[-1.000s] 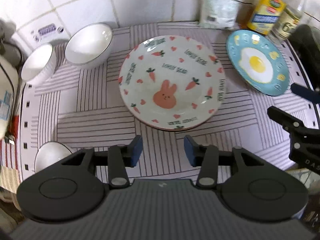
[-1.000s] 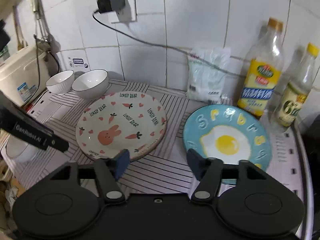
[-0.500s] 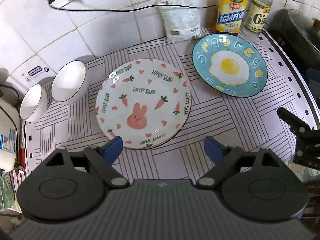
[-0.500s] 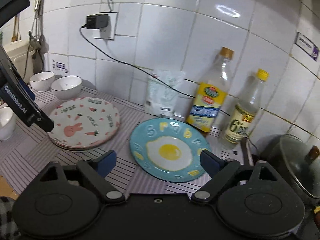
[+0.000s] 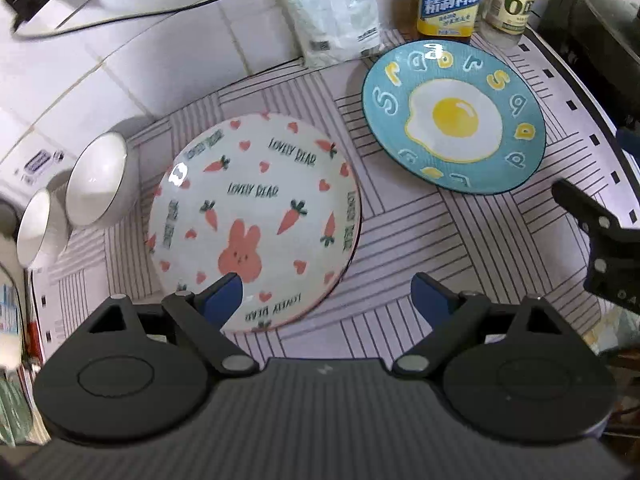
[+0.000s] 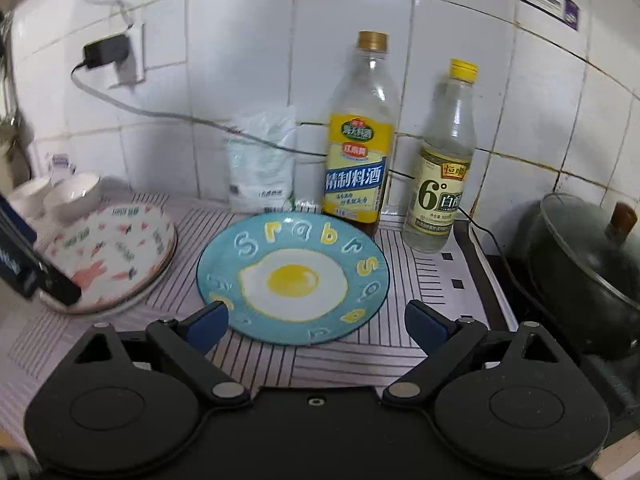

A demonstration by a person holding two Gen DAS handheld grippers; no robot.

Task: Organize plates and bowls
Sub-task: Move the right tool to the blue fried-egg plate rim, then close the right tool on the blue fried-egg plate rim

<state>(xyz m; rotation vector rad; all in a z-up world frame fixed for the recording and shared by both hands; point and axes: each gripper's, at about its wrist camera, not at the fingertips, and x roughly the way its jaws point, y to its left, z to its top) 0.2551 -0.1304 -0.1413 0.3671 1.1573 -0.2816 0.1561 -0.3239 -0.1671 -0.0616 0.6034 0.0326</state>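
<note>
Both tools released, above the worktop.
My left tool (image 5: 326,298) hangs over the rabbit plate (image 5: 256,220); my right tool (image 6: 316,322) is spread wide at the near rim of the egg plate (image 6: 294,278). Two white bowls (image 5: 96,180) stand far left.

White glazed wall tiles (image 6: 240,56) are running behind the counter, ahead of the tool, with grey grout lines showing and some ceiling light glaring off the upper tiles. A striped mat (image 5: 472,240) is covering the counter surface directly under and ahead of the tool. Up and to the left, a black charger (image 6: 106,50) is sitting in a wall socket, its cable (image 6: 168,114) trailing rightward along the tiles. A small label sticker (image 6: 550,0) is sitting on the wall high to the right. Far right, a dark lidded pot (image 6: 588,264) is resting beyond the mat's edge.
</note>
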